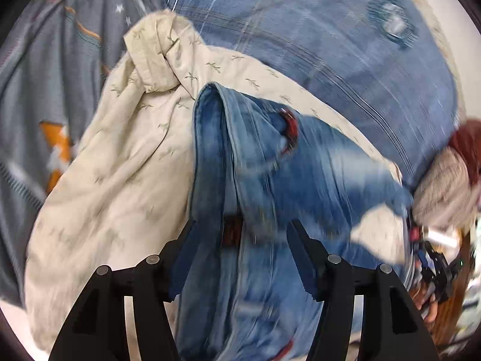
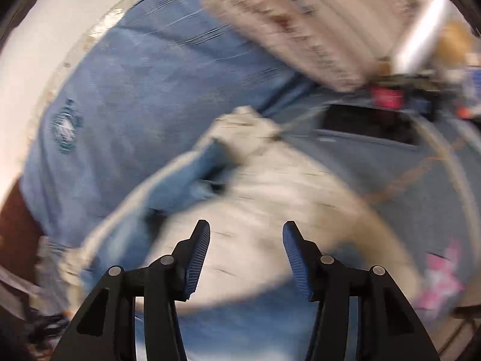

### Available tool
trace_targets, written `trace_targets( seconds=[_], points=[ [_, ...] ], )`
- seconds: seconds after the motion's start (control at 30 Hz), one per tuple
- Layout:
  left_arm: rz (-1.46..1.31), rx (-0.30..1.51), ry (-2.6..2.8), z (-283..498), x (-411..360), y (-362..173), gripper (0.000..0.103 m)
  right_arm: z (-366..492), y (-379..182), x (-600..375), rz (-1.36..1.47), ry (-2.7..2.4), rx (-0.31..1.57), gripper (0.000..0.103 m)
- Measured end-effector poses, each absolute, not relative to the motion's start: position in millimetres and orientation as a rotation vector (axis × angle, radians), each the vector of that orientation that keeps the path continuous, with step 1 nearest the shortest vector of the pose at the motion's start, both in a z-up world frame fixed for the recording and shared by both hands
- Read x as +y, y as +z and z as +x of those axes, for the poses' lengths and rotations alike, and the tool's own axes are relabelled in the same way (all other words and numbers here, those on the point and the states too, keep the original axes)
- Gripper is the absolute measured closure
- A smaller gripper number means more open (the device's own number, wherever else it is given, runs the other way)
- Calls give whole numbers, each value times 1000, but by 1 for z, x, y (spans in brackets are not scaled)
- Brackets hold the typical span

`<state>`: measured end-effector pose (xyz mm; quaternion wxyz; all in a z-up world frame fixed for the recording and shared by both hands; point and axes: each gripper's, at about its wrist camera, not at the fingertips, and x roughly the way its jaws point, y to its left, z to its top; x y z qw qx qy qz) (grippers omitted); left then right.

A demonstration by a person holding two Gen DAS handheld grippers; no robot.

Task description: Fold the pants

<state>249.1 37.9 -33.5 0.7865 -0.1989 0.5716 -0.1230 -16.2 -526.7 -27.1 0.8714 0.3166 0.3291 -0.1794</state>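
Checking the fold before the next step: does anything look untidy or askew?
Yes. The jeans lie bunched and twisted over a crumpled cream garment, not flat on the blue bedspread. Motion blur hides finer detail.

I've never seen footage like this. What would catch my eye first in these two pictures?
Probably the faded blue jeans, bunched in the middle of the left view and draped between the black fingers of the left gripper, whose jaws stand apart. Under them sprawls a cream garment with a small printed pattern, on a blue bedspread. In the blurrier right view, the right gripper hangs open over that cream cloth.
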Motion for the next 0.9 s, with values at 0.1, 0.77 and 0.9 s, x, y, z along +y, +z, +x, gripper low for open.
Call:
trace_targets(
  seconds=[0.1,0.77,0.9],
  points=[
    [-453,1279,-234,286,28,-53,43,40,-25,-532,745,-301,686,41],
    [-426,1307,-257,345,-13,-111,95,108,-62,-581,750,-409,765,100],
    [-499,1326,-252,348,-2,-109,94,67,-112,-599,909,-438,802,82]
  ],
)
